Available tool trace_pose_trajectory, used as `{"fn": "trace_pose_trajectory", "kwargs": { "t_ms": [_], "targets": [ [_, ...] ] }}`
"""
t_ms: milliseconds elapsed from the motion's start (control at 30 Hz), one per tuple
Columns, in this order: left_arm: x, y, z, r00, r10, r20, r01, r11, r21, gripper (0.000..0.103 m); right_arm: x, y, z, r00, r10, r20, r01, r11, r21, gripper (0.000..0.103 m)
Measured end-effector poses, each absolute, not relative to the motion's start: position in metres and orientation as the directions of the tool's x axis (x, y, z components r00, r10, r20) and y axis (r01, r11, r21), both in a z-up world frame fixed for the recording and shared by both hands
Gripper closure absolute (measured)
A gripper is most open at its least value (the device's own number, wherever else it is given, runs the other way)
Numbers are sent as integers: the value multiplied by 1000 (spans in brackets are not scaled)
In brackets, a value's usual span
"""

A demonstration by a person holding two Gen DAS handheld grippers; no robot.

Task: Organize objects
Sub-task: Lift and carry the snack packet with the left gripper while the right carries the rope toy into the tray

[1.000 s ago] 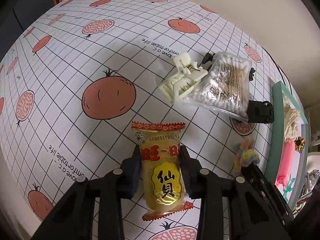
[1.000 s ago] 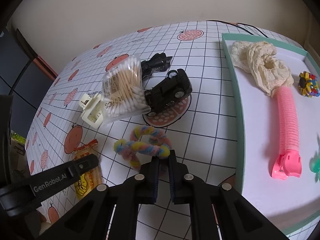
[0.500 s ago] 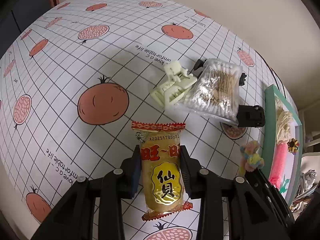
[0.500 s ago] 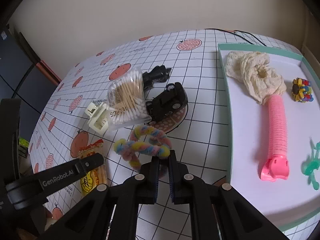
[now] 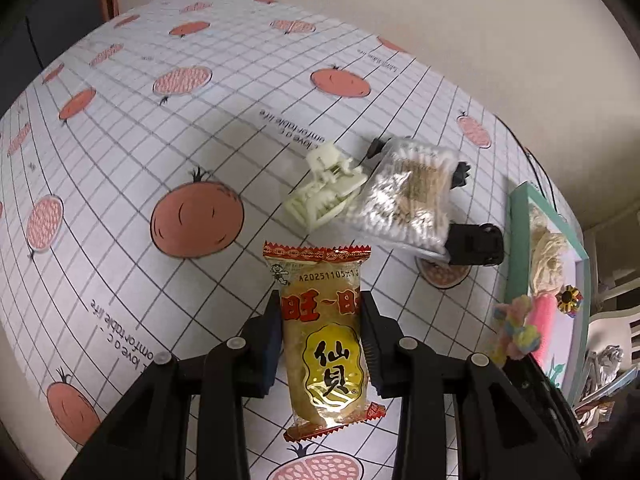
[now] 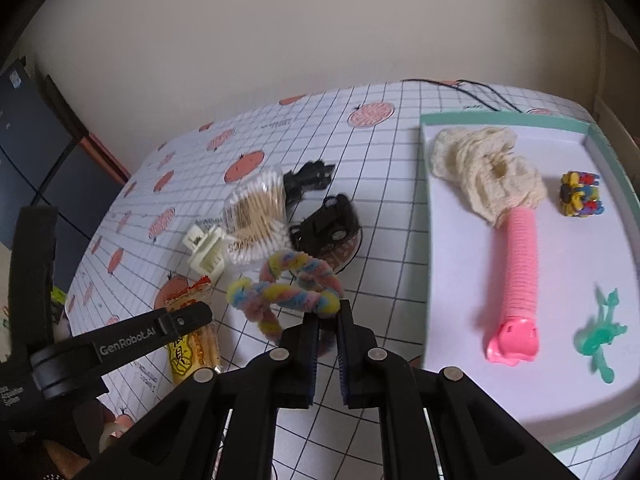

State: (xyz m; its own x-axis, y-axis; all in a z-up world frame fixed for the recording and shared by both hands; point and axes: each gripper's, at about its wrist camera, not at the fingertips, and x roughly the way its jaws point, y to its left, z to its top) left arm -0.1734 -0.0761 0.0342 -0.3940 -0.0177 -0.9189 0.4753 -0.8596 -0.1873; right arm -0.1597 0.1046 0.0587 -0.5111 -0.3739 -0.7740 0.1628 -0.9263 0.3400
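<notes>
Left wrist view: left gripper (image 5: 320, 316) jaws squeeze the snack packet (image 5: 323, 340) mid-body, light, crinkly, slippery foil, brittle inside. Right gripper (image 6: 328, 320) jaws pinch the soft twisted scrunchie (image 6: 286, 290) above the counter (image 6: 384, 240).

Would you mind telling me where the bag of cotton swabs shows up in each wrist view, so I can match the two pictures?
Left wrist view: the bag of cotton swabs lies upper right of centre, beyond the snack packet.
Right wrist view: the bag of cotton swabs lies left of centre, mid-height.
Shared landmark: the cream hair claw clip touches the bag's side in both views.
</notes>
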Motion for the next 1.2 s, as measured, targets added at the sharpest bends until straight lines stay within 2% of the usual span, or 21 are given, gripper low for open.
{"fn": "trace_pose_trajectory", "kwargs": {
  "t_ms": [633,1200],
  "targets": [
    [-178,-55,56,-484,-14,-875,405,-890,-210,66,-151,134,82,-574,-358,-737,146,-930,338,94],
    [-185,-3,77,-594,85,-800,224,-937,-267,66,-148,189,82,-613,-294,-734,55,-942,331,94]
  ]
}}
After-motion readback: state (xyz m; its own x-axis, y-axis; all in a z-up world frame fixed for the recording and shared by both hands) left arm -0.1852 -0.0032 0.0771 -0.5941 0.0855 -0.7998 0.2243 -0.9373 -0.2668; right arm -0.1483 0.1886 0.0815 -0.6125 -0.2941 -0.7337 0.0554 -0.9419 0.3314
